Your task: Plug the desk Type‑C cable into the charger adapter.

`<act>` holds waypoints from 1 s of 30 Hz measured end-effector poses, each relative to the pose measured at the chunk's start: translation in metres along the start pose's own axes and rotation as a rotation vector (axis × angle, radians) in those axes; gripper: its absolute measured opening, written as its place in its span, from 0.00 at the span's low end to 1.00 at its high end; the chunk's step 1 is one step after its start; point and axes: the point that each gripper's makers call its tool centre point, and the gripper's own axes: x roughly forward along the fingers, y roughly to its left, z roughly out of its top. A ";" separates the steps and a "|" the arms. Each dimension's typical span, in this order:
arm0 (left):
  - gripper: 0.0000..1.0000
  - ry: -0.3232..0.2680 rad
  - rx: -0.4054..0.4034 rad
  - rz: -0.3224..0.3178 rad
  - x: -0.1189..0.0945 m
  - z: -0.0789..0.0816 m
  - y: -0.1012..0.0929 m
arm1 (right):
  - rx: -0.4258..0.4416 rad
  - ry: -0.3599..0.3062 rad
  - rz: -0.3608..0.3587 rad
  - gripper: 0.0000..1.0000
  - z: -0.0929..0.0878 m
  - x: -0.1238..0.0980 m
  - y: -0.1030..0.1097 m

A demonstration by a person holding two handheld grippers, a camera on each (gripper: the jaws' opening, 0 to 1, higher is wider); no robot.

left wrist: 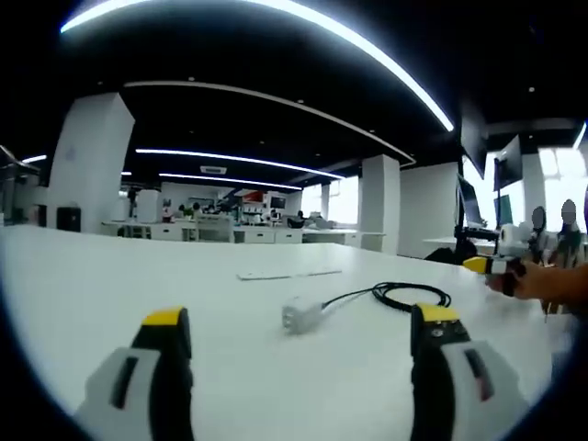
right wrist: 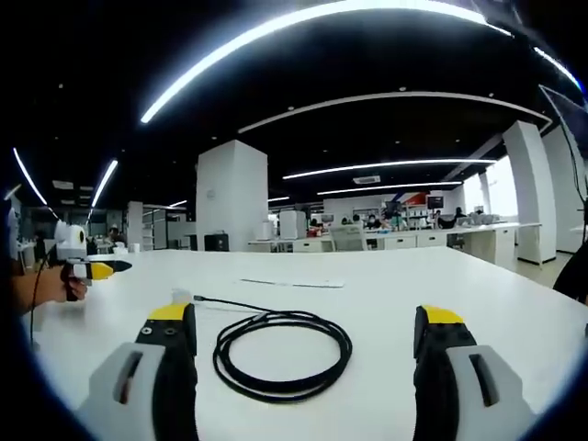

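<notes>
Broadly, the white worktop (left wrist: pixel 110 303) spread ahead of both tongs. The coiled black cable (right wrist: pixel 280 354) lay between the right tongs' (right wrist: pixel 305 331) wide-open, empty jaws, likely lined up for a grab. The white charger adapter (left wrist: pixel 300 315) rested just ahead of the left tongs (left wrist: pixel 303 335), also open and empty, its cable still attached.
</notes>
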 end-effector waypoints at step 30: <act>1.00 -0.070 -0.032 -0.005 -0.108 0.012 -0.043 | -0.019 -0.056 -0.050 1.00 0.006 -0.131 0.057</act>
